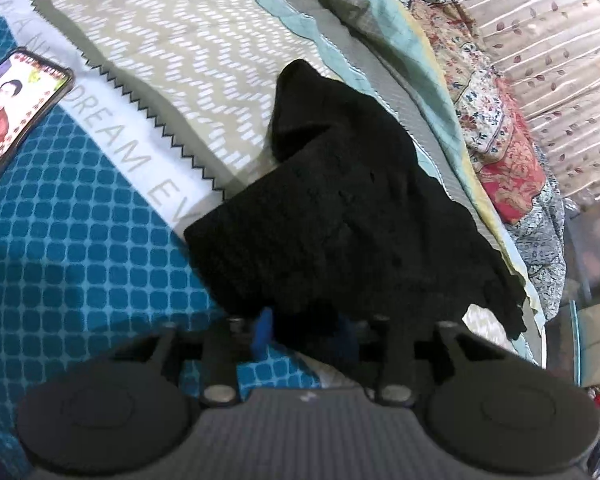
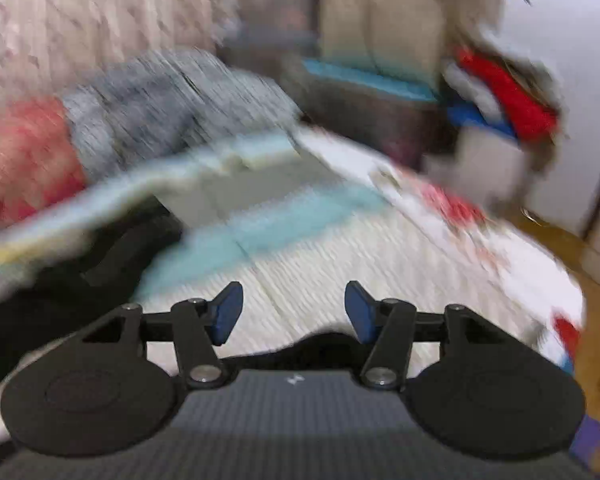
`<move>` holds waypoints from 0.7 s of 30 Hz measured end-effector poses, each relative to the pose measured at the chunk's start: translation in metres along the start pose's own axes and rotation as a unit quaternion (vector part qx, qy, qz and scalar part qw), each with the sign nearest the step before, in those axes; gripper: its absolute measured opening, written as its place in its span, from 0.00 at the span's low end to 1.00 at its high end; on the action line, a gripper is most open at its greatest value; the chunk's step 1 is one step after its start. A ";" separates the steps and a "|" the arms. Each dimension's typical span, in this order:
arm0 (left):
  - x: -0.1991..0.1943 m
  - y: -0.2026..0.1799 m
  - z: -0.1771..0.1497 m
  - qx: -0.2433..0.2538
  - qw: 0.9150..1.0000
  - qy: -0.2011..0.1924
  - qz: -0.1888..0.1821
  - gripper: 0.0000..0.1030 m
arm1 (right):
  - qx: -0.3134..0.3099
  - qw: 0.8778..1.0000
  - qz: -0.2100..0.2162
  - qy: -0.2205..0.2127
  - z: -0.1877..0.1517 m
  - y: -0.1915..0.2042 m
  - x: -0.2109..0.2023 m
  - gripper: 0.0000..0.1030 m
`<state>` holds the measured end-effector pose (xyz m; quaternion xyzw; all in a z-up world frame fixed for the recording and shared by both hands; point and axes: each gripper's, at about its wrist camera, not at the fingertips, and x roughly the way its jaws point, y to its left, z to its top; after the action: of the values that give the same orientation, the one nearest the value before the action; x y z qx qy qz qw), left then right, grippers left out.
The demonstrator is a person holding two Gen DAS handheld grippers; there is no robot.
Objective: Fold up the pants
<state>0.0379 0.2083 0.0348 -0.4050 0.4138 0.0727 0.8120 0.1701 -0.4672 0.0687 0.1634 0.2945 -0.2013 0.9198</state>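
While the bed (image 1: 80, 248) with its teal checked cover carries everything, the black pants (image 1: 340, 208) lie on it as a compact dark bundle, already doubled over, partly on the beige zigzag sheet (image 1: 172, 48) and running toward the floral quilt (image 1: 496, 148) beyond. Judging by that shape, the fold is well along, and the step in hand looks like a release between folds; the next move calls for fresh grips on one end of the bundle so that it can be laid over itself or smoothed flat. A phone (image 1: 16, 112) lies well apart from the pants, on the far side from the quilt. The left hand-held gripper (image 1: 306, 338) sits at the pants' near edge with cloth between its parted jaws; whether the pads press on it I cannot tell, since the fabric hides one blue pad. The right hand-held gripper (image 2: 292, 312) is open and empty, its view badly blurred, the pants (image 2: 72, 280) probably the dark mass off to its left.
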 end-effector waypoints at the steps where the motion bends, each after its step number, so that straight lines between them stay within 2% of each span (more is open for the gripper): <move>1: 0.000 -0.001 0.000 0.002 1.000 0.001 -0.002 0.52 | 0.046 0.998 0.033 0.003 -0.011 -0.019 -0.005 0.57; 6: 0.014 -0.010 0.003 0.012 1.000 0.005 0.008 0.56 | 0.173 0.980 0.092 -0.027 -0.056 -0.085 -0.054 0.59; 9: 0.021 -0.014 0.006 0.002 1.000 0.003 0.010 0.56 | 0.210 0.970 0.126 0.003 -0.069 -0.097 -0.058 0.59; 10: 0.022 -0.014 0.008 0.000 1.000 0.004 0.010 0.56 | 0.217 0.967 0.134 0.019 -0.067 -0.091 -0.050 0.59; 13: 0.021 -0.012 0.011 -0.011 1.000 0.007 0.005 0.54 | 0.251 0.957 0.133 0.062 -0.068 -0.082 -0.037 0.60; 14: 0.020 -0.010 0.011 -0.016 1.000 0.009 0.003 0.52 | 0.269 0.953 0.125 0.068 -0.070 -0.080 -0.035 0.60; 16: 0.019 -0.008 0.014 -0.018 1.000 0.013 0.008 0.35 | 0.290 0.949 0.115 0.050 -0.066 -0.075 -0.039 0.59; 18: 0.019 -0.005 0.018 -0.015 1.000 0.020 0.014 0.17 | 0.267 0.955 0.127 0.007 -0.057 -0.066 -0.055 0.59; 20: 0.017 -0.001 0.024 -0.030 0.999 0.024 0.003 0.11 | 0.249 0.959 0.132 -0.007 -0.040 -0.056 -0.059 0.59; 21: 0.016 -0.001 0.026 -0.037 0.999 0.025 -0.001 0.09 | 0.249 0.959 0.133 0.000 -0.029 -0.054 -0.053 0.59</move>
<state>0.0643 0.2231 0.0322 -0.4366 0.4306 0.0771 0.7861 0.0912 -0.4874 0.0682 0.4252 0.2106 -0.1438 0.8684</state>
